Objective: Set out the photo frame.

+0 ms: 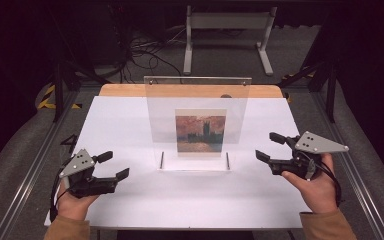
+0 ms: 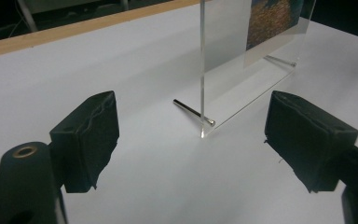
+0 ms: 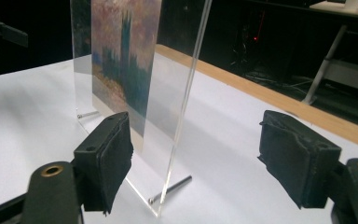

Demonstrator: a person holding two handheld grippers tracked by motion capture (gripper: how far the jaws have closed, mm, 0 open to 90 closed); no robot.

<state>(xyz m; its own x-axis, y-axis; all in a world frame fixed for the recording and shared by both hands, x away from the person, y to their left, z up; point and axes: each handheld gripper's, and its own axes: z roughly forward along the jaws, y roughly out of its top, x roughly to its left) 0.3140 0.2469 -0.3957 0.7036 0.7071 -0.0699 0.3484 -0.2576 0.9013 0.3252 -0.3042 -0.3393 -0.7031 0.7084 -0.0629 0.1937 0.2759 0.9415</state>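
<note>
A clear acrylic photo frame [image 1: 198, 122] stands upright at the centre of the white table [image 1: 130, 200], holding a painted print [image 1: 200, 131] and resting on two metal pins [image 1: 161, 160]. The left gripper [image 1: 114, 165] sits at about 8 o'clock from the frame, jaws spread, nothing between them. The right gripper [image 1: 270, 146] sits at about 4 o'clock, likewise released and clear of the frame's edge.

The acrylic frame [image 2: 242, 51] ran off the top edge in both gripper views; its painting [image 1: 200, 132] was too blurred to make out detail.
</note>
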